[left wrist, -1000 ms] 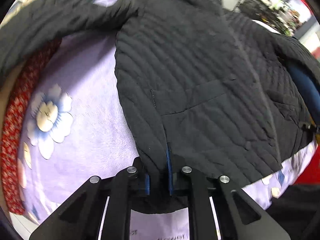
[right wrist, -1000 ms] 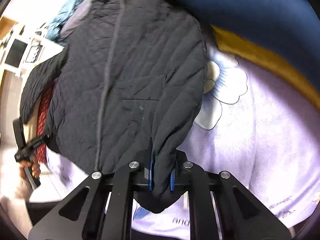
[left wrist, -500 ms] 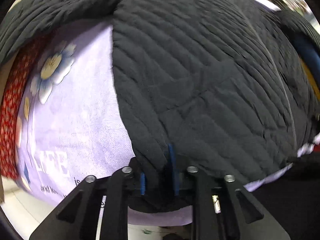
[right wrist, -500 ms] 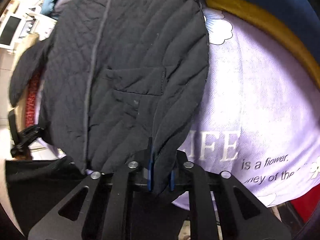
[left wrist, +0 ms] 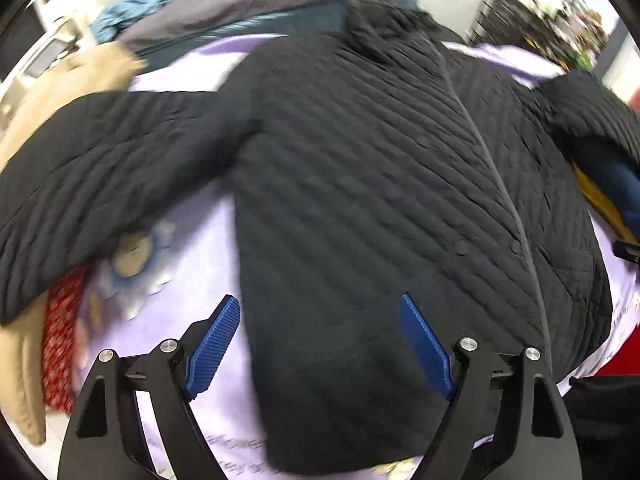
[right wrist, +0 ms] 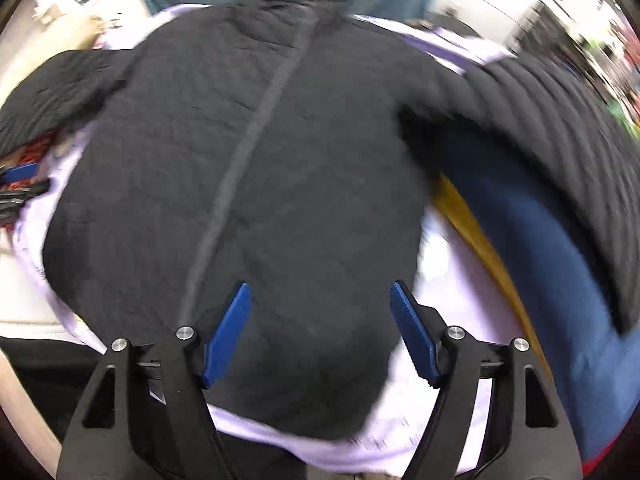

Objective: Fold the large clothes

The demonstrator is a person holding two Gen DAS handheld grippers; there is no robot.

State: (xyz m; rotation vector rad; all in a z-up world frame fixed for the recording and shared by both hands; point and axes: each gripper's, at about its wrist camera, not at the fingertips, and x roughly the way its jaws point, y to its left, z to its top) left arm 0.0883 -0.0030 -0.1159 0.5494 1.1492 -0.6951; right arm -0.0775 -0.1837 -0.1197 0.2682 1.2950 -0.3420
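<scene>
Both hand-held grippers (left wrist: 320, 344) (right wrist: 320, 332) opening, hem let go since earlier; jacket (left wrist: 380, 184) lying flat.

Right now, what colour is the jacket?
Black, quilted; the jacket shows best in the left wrist view.

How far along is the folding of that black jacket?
Barely started. Done: the black quilted jacket lies spread face up on the lilac blanket, sleeves out to both sides. In hand: nothing; the left tongs and right tongs are opening, clear of the hem below them. Left: every fold, sleeves and body alike.
</scene>
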